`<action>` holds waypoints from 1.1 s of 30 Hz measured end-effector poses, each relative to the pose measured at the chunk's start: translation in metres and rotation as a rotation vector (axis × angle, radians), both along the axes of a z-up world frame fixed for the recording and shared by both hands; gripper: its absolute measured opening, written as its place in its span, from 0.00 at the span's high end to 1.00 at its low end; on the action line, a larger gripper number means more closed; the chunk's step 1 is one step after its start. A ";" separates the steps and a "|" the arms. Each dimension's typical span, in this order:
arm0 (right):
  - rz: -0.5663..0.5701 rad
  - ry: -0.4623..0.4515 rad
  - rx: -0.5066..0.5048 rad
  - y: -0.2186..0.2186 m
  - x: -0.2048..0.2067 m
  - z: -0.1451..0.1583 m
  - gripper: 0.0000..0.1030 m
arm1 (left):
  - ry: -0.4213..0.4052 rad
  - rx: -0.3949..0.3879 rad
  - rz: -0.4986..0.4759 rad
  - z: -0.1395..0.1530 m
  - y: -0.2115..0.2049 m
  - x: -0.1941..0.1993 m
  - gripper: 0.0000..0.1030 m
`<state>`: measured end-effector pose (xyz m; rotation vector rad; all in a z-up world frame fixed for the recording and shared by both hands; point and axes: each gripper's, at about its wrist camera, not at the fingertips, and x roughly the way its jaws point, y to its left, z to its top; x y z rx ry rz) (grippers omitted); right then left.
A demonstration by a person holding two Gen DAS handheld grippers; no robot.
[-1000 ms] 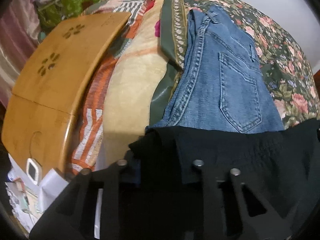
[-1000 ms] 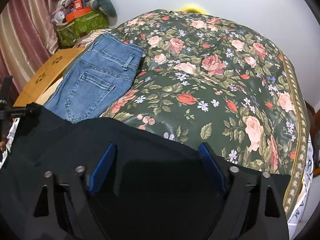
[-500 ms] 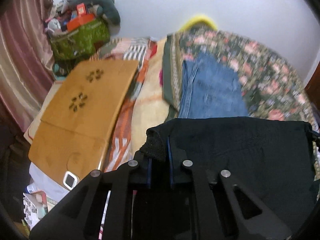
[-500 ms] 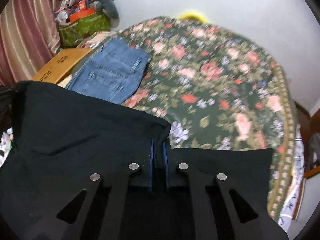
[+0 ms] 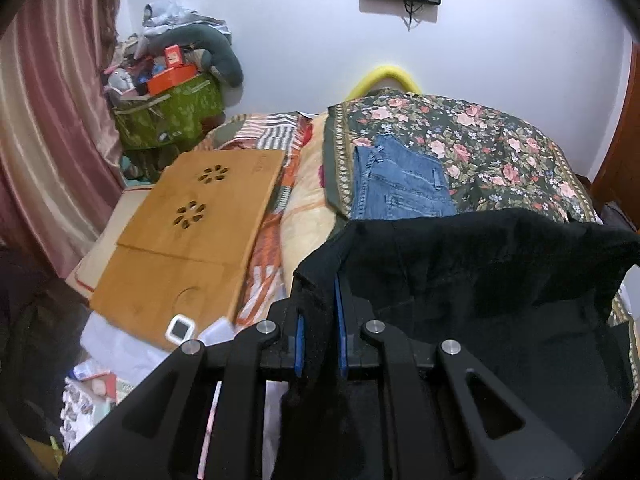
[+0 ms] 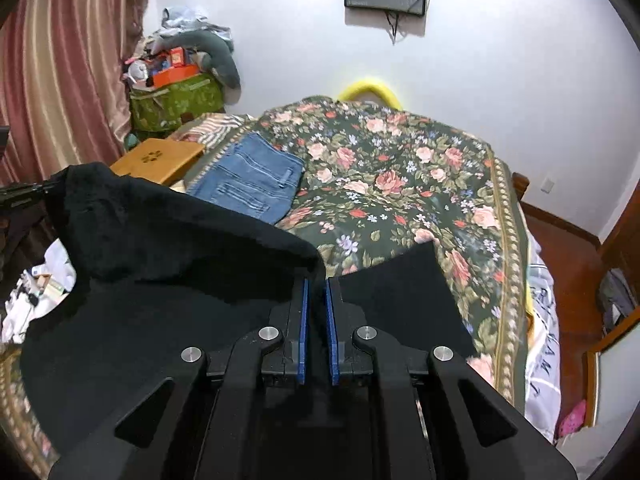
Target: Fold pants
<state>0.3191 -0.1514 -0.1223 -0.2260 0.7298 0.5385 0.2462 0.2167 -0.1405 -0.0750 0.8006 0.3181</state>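
While your left gripper (image 5: pixel 318 320) pinched one top corner of the black pants (image 5: pixel 480 288) and your right gripper (image 6: pixel 316 312) pinched the other, you held them lifted over the floral bedspread (image 6: pixel 400 184). Soft, limp fabric; edges suit best. Only the right view showed folded jeans (image 6: pixel 252 180) whole and a flat black panel.

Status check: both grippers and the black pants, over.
Left gripper shut on black pants. Right gripper shut on same edge, lifted off floral bedspread. Folded jeans ahead.
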 end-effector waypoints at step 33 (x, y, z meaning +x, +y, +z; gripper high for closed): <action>-0.109 0.127 0.089 -0.020 0.006 -0.014 0.49 | 0.163 -0.035 -0.021 -0.068 -0.018 -0.129 0.60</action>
